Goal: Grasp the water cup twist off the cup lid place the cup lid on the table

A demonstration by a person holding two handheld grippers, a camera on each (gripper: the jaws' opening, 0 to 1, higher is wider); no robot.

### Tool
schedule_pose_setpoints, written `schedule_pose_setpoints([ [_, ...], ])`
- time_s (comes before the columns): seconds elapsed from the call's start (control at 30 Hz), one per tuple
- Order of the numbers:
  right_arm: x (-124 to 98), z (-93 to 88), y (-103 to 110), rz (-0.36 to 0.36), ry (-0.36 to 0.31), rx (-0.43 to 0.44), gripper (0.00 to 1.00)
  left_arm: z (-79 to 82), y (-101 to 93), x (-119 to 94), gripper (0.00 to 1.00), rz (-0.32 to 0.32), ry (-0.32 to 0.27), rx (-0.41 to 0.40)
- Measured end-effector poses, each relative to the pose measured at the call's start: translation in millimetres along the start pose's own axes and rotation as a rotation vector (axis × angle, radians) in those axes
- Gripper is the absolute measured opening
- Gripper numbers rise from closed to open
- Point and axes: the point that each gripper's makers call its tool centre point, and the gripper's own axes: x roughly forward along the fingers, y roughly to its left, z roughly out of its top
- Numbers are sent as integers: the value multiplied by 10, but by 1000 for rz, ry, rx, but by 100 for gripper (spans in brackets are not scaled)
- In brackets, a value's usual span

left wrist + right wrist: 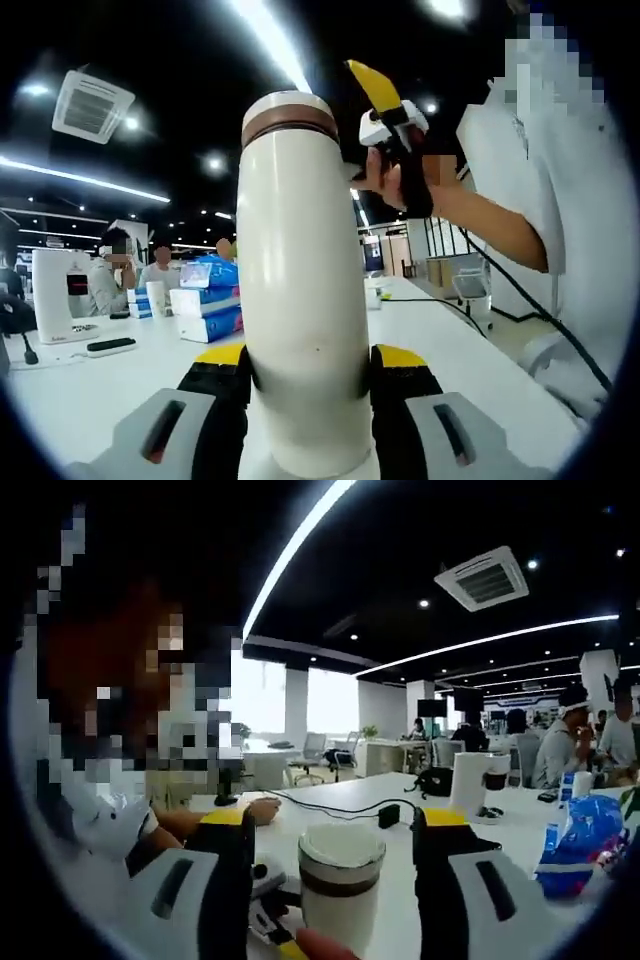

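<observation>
While the left gripper clamps its fingers on the lower body of the cream water cup, holding it upright above the white tabletop, the right gripper hangs above the cup lid, fingers spread wide and touching nothing.

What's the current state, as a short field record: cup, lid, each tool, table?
cup: cream water cup, upright, lifted above the white table
lid: cup lid with its brown band on the cup, not yet off
left tool: left tool shut on the cup's lower body
right tool: right tool open, jaws on either side of the lid end, not gripping
table: blue packages and a white machine behind
</observation>
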Motion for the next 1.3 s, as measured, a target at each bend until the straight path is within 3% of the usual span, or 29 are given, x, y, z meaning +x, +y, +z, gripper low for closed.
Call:
schedule_pose_setpoints([
  [0.07, -24, 32, 56, -29, -18, 18, 66, 1, -4, 0, 48, 0, 0, 0],
  [0.13, -87, -23, 56, -70, 24, 82, 58, 1, -2, 1, 48, 0, 0, -2],
  [0.17, -86, -20, 65, -74, 23, 65, 59, 0, -4, 1, 48, 1, 1, -3],
  [0.27, -154, -118, -29, -195, 89, 6, 54, -1, -3, 3, 48, 2, 1, -3],
  [0.33, -183, -119, -42, -246, 90, -6, 52, -1, 0, 5, 48, 2, 1, -2],
  [0.43, -218, -168, -75, -349, 98, 2, 46, 0, -3, 2, 48, 2, 2, -1],
  [0.5, -231, -209, -33, -397, 111, 67, 45, 1, -1, 4, 48, 3, 2, 0],
  [0.73, -198, -297, 111, -445, 144, 36, 55, 2, 1, 7, 48, 3, 3, 0],
  [1.03, 146, -354, -89, -430, 119, 77, 56, -2, 4, 2, 48, 4, 3, 1],
  [1.3, 234, -418, -198, -434, 144, 109, 51, -4, 7, -2, 48, 3, 2, 1],
])
